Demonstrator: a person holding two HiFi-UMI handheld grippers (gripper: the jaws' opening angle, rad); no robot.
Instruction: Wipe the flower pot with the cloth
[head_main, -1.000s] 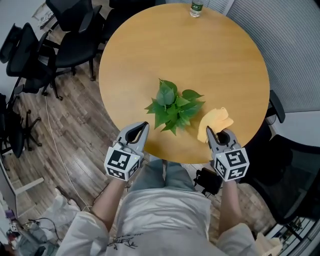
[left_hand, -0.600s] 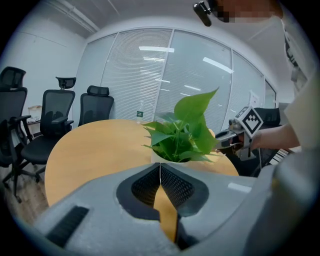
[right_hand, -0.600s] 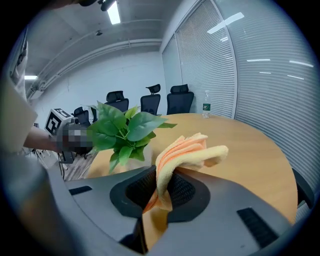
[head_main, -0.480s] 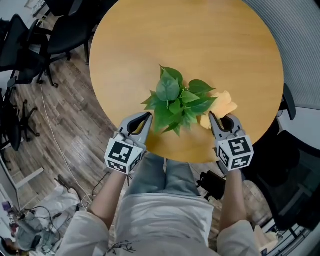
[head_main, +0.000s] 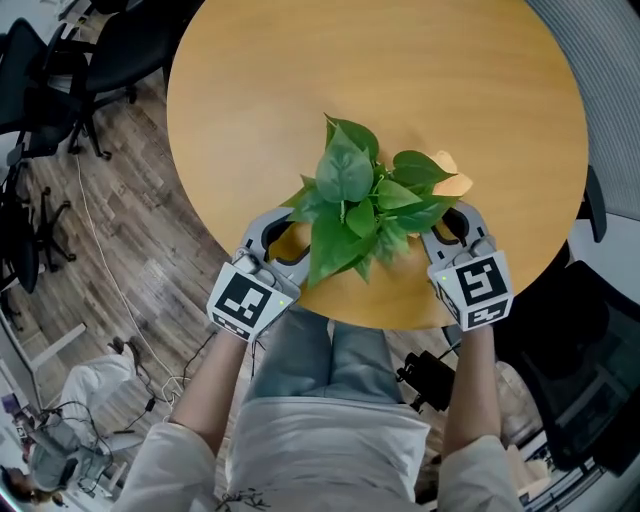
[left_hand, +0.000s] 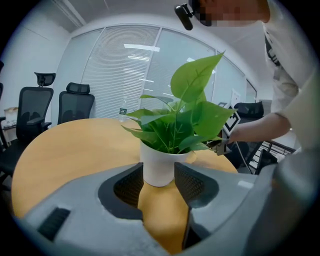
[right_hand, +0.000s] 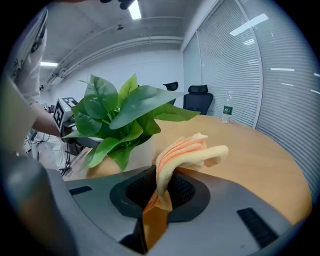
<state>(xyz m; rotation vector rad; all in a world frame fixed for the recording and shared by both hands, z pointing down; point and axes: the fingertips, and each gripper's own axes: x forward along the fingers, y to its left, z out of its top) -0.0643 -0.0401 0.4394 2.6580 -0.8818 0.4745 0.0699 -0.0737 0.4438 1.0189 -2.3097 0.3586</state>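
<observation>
flower pot (left_hand: 159, 166) between tips of left gripper (left_hand: 159, 171), jaws spread, just opening, cloth (right_hand: 187, 150) pinched by right gripper (right_hand: 162, 176)

An office, probably a meeting room; black swivel chairs (left_hand: 76, 105) stand around a round wooden tabletop (head_main: 420, 80); slatted blinds (left_hand: 115, 70) cover glazed partition walls; a strip light (right_hand: 134, 10) hangs overhead.
</observation>
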